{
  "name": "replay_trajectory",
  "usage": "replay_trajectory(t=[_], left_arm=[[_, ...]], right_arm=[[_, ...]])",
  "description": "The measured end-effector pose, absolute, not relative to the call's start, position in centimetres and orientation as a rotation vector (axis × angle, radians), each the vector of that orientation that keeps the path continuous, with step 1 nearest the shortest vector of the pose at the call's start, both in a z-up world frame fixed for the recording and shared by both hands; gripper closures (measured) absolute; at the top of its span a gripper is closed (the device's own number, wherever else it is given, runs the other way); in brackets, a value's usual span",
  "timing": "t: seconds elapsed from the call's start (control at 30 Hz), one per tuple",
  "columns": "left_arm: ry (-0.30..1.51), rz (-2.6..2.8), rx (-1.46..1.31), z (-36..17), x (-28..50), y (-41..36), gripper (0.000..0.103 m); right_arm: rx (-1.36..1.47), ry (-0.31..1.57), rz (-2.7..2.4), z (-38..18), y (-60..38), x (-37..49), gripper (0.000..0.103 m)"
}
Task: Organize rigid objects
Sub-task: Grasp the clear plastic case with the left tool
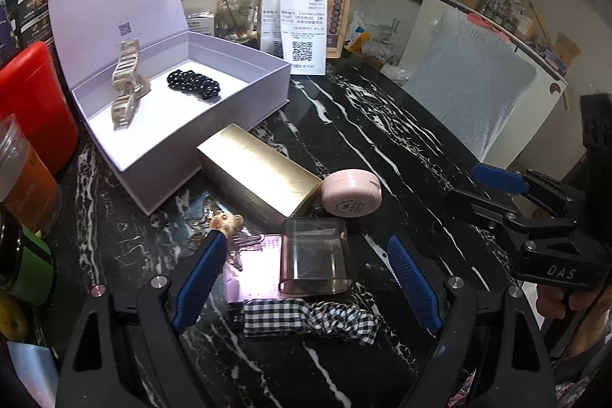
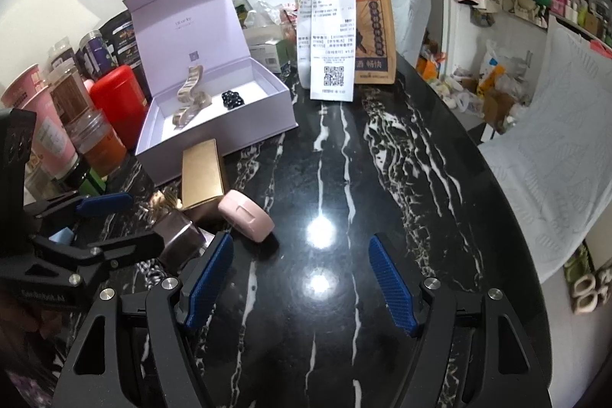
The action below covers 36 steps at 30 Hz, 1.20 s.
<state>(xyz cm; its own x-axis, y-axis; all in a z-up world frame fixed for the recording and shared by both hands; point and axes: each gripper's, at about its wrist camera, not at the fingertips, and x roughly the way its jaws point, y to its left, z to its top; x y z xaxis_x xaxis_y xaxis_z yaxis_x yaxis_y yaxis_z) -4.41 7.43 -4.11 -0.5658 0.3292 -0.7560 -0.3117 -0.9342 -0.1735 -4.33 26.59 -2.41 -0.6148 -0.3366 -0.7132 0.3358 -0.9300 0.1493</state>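
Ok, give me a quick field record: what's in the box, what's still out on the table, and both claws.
box: lilac box, lid open
in box: beige hair claw clip; black beaded clip
on table: gold carton, pink round case, smoky clear container, small flower clip, gingham scrunchie
left claw: open, empty, around the smoky clear container
right claw: open, empty, over bare marble table

My left gripper (image 1: 302, 278) fills the bottom of its own view, blue pads spread wide, holding nothing. My right gripper (image 2: 300, 278) sits likewise at the bottom of its view, pads apart and empty. Each shows at the other's frame edge, mid-height, a hand (image 1: 570, 297) gripping the right one's handle.
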Motion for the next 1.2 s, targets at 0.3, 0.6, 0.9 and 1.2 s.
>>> replay_trajectory(t=[0.3, 0.6, 0.9, 1.2], left_arm=[[0.037, 2.438, -1.243, -5.9, -4.9, 9.0, 0.037], [0.039, 2.420, -1.290, -7.3, -5.8, 9.2, 0.056], [0.001, 2.434, -1.243, -5.4, -5.0, 7.8, 0.058], [-0.063, 2.528, -1.243, -4.1, -2.8, 3.9, 0.058]], right_arm=[[1.151, -0.013, -2.521, -3.3, 26.7, -4.9, 0.029], [1.170, -0.043, -2.531, -3.8, 27.0, -5.4, 0.029], [1.159, -0.056, -2.496, -3.4, 26.2, -5.3, 0.029], [1.160, -0.039, -2.402, -3.5, 23.6, -3.9, 0.029]])
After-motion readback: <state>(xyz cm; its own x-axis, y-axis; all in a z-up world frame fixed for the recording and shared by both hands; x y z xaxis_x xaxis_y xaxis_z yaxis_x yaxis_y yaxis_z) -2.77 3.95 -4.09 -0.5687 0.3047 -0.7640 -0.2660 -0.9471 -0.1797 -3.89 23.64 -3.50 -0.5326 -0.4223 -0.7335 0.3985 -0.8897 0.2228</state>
